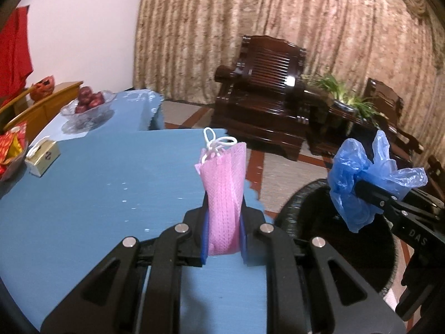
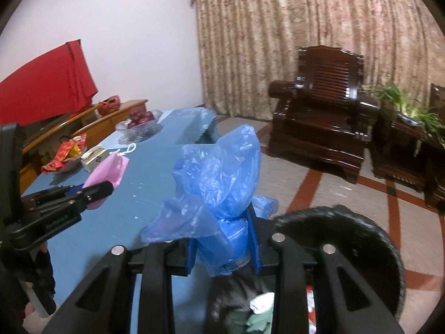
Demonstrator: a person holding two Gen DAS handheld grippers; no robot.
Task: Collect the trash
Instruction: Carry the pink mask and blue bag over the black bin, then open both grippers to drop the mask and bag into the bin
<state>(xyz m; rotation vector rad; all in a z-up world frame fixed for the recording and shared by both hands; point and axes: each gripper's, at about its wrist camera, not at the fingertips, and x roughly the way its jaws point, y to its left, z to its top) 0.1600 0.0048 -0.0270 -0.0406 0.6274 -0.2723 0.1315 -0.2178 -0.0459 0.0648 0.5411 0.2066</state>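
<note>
My left gripper (image 1: 224,217) is shut on a folded pink face mask (image 1: 224,192) with white ear loops, held upright above the blue table (image 1: 97,194). In the right wrist view that mask (image 2: 108,168) and the left gripper (image 2: 104,188) show at the left. My right gripper (image 2: 224,231) is shut on a crumpled blue plastic bag (image 2: 219,178), above the rim of a black trash bin (image 2: 347,231) lined with a dark bag. Paper scraps lie in the bin. From the left wrist view the bag (image 1: 358,178) and right gripper (image 1: 361,188) hang over the bin (image 1: 311,222).
At the table's far left stand a glass bowl of red fruit (image 1: 89,105), a small box (image 1: 43,157) and a dish of red packets (image 1: 11,150). A dark wooden armchair (image 1: 267,94) and a side table with a plant (image 1: 350,103) stand beyond on the tiled floor.
</note>
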